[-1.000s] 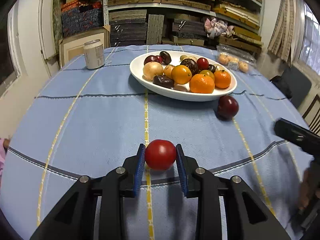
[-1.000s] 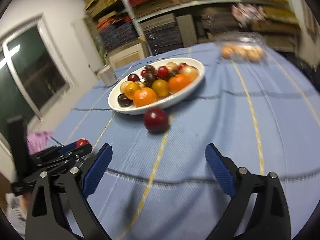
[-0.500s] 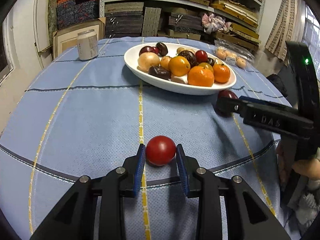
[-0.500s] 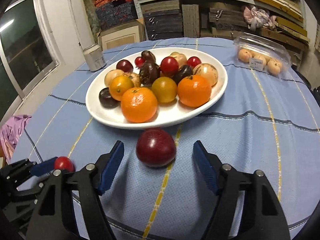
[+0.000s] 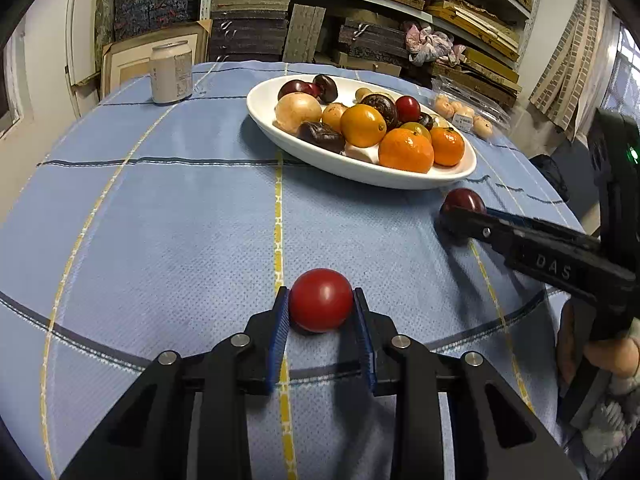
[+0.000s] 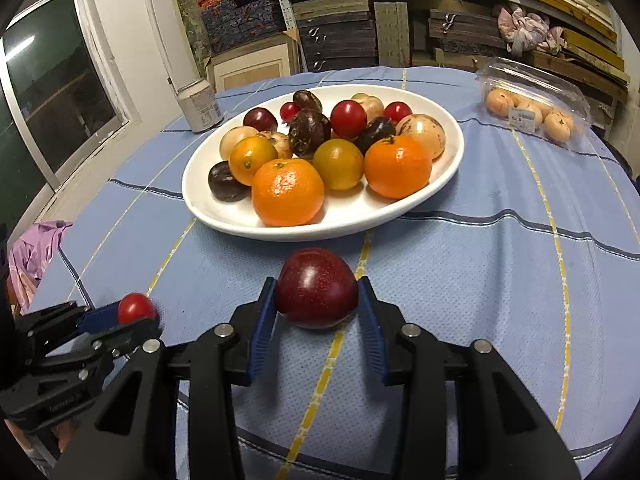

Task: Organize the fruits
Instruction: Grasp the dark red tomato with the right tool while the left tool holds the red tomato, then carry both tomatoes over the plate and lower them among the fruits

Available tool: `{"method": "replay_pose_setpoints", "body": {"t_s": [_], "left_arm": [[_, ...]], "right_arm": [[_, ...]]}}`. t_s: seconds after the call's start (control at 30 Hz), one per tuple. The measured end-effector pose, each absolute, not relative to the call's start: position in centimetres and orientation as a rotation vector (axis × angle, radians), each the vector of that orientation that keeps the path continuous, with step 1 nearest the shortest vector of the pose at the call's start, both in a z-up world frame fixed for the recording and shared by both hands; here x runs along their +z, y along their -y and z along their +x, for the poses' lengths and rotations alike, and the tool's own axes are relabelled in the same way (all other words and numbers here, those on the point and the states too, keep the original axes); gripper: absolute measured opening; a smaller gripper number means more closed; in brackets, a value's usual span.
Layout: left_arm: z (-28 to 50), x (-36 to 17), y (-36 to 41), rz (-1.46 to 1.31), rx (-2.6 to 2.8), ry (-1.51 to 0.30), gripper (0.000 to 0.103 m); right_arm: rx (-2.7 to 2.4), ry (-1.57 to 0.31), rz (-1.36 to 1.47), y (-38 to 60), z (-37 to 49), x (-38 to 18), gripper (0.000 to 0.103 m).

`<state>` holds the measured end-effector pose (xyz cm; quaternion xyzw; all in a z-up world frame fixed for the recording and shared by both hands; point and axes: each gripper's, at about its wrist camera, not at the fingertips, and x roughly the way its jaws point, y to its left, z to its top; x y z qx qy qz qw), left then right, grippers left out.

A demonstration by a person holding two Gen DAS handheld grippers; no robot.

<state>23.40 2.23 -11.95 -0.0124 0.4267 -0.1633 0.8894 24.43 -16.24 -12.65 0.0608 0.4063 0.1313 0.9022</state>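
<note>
A small red tomato point(image 5: 321, 300) rests on the blue tablecloth, and my left gripper point(image 5: 319, 292) is shut on it, both blue pads against its sides. Further right, a dark red plum point(image 6: 317, 288) lies just in front of the white plate point(image 6: 224, 216) of mixed fruit. My right gripper point(image 6: 318, 282) has the plum between its fingers; its jaws are closing and both pads touch the fruit. In the left wrist view the right gripper point(image 5: 460, 220) reaches in from the right, half hiding the plum point(image 5: 464, 199). The right wrist view shows the left gripper point(image 6: 132, 316) low on the left.
A drinks can point(image 5: 171, 72) stands at the table's far left. A clear plastic box of pale fruit point(image 6: 532, 100) lies at the far right. Pink cloth point(image 6: 32, 248) hangs past the left table edge. Shelves of stacked boards rise behind. A person's hand point(image 5: 612, 356) holds the right gripper.
My right gripper came forward to the plum and its wide jaws closed in around it. The left gripper stayed put with the tomato between its pads.
</note>
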Motion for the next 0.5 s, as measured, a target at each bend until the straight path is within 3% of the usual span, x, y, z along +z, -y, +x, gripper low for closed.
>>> {"method": "replay_pose_setpoints", "body": {"t_s": [0.13, 0.2, 0.5], "left_arm": [[23.5, -11.8, -1.5, 0.004, -0.351, -0.878, 0.036], [23.5, -11.8, -1.6, -0.003, -0.353, -0.876, 0.030], [19.5, -9.5, 0.3, 0.116, -0.309, -0.726, 0.030]], "right_arm": [[0.292, -0.839, 0.103, 15.2, 23.1, -12.6, 0.039], [0.302, -0.837, 0.102, 14.8, 22.0, -12.5, 0.039], [0.314, -0.847, 0.145, 15.1, 17.3, -12.8, 0.039]]}}
